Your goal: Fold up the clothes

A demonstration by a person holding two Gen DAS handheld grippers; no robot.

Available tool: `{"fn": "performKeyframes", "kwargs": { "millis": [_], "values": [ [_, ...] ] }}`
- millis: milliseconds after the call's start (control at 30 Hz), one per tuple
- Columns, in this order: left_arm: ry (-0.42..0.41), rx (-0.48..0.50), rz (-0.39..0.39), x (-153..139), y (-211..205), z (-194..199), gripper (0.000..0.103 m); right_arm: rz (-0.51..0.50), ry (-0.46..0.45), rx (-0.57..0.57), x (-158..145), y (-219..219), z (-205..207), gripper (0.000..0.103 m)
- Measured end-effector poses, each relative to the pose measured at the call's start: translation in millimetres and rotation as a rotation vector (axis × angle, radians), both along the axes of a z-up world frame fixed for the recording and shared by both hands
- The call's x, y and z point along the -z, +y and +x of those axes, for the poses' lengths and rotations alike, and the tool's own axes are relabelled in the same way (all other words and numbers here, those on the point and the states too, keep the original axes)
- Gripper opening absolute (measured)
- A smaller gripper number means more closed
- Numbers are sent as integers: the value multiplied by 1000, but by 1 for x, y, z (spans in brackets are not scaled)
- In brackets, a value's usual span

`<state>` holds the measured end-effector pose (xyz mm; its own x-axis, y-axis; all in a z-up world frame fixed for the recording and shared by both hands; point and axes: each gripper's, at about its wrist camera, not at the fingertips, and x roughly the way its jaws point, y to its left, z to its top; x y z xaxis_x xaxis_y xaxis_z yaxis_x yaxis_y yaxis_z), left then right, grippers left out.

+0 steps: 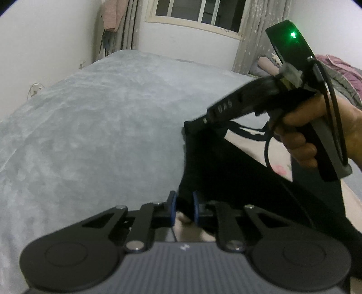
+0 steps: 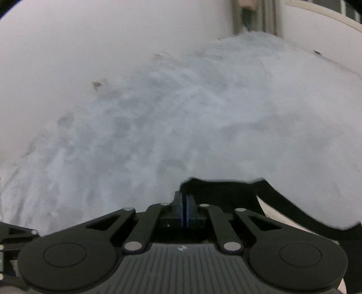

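Observation:
A black garment (image 1: 226, 171) hangs in the air over the bed, with thin straps near its top. In the left wrist view a hand (image 1: 301, 135) holds my right gripper (image 1: 196, 123), which is shut on the garment's upper corner. My left gripper (image 1: 183, 204) sits at the garment's lower left edge. Its blue pads (image 1: 172, 202) stand apart, with black fabric lying in the gap. In the right wrist view my right gripper (image 2: 186, 204) has its pads pressed together on the garment (image 2: 221, 190), which spreads to the right.
A grey fleece blanket (image 1: 95, 135) covers the bed (image 2: 181, 113). White walls run along the left and far sides, with a window (image 1: 196, 13) and curtains (image 1: 253, 40) behind. A pile of purple and grey clothes (image 1: 339, 70) lies at the far right. A pale flowered sheet (image 1: 280, 165) shows under the garment.

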<state>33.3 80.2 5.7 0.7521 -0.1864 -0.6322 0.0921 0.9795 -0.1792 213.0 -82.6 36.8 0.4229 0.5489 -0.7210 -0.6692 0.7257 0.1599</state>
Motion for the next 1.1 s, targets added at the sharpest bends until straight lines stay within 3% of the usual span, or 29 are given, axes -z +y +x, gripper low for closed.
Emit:
{"fn": "performKeyframes", "kwargs": {
  "millis": [133,233,367,600,667,733,833,967,1100],
  "values": [
    [-5,-29,-14,-2,4,0,12,51,31,81,-1,-4,20,3],
    [11,-50,-23,-1,7,1,12,26,18,83,12,6,23,3],
    [24,-68,-25,-1,9,1,12,89,-15,76,19,12,24,3],
    [28,-67,-9,0,9,3,12,10,-93,83,28,29,18,1],
    [25,-75,-14,-1,8,2,13,-15,-144,115,15,19,12,7],
    [22,-90,-38,-3,11,2,13,29,-169,158,1,-2,4,18],
    [15,-113,-72,-7,16,2,12,93,-123,119,-10,-29,-9,21],
    [-1,-138,-79,-10,21,2,12,101,-132,16,-9,-27,-29,21],
    [12,-98,-28,-6,6,1,13,87,-127,-76,-2,-19,-43,10]
  ]
}}
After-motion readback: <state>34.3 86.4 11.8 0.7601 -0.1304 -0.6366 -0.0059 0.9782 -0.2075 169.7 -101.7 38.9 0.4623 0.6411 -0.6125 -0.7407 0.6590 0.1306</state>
